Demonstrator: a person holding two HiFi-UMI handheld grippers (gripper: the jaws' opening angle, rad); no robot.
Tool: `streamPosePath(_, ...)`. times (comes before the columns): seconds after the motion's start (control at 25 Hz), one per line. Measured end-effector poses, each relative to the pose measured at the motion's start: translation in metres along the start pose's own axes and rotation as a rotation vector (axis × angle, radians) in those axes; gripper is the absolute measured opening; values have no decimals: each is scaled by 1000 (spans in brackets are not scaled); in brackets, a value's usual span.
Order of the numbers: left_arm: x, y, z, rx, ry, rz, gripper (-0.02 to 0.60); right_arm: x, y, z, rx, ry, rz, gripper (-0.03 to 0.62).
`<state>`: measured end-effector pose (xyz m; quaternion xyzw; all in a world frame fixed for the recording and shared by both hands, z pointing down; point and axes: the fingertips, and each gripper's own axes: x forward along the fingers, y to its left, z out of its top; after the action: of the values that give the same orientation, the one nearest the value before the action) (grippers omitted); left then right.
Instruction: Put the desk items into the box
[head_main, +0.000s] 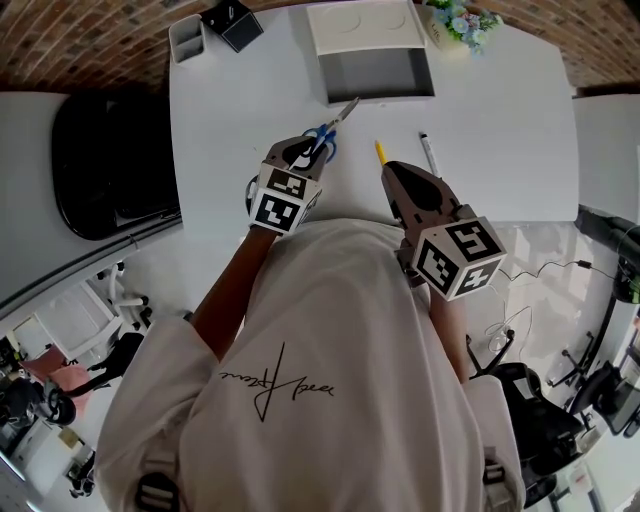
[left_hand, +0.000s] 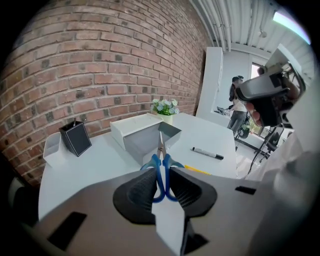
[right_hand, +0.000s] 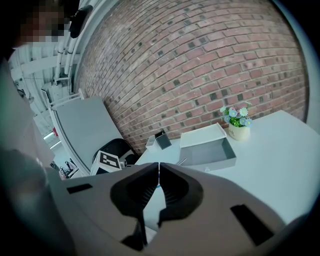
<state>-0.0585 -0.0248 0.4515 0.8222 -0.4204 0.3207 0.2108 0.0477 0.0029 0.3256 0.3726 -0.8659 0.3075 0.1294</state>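
My left gripper (head_main: 310, 152) is shut on the blue handles of a pair of scissors (head_main: 328, 132), held above the white table with the blades pointing toward the open grey box (head_main: 378, 72). In the left gripper view the scissors (left_hand: 161, 167) sit between the pads, and the box (left_hand: 148, 139) lies straight ahead. A yellow pencil (head_main: 380, 152) and a black-and-white marker (head_main: 428, 154) lie on the table in front of my right gripper (head_main: 392, 172). Its jaws are shut with nothing between them (right_hand: 158, 172).
The box's white lid (head_main: 364, 27) lies behind it. A flower pot (head_main: 455, 22) stands at the back right. A black pen holder (head_main: 232, 22) and a white tray (head_main: 186, 38) stand at the back left. A black chair (head_main: 105, 165) is left of the table.
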Motion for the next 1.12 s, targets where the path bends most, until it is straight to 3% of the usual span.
streamPosePath(1.12,5,4,36,42,-39,-48,86,12,-9,0,43,25,19,26)
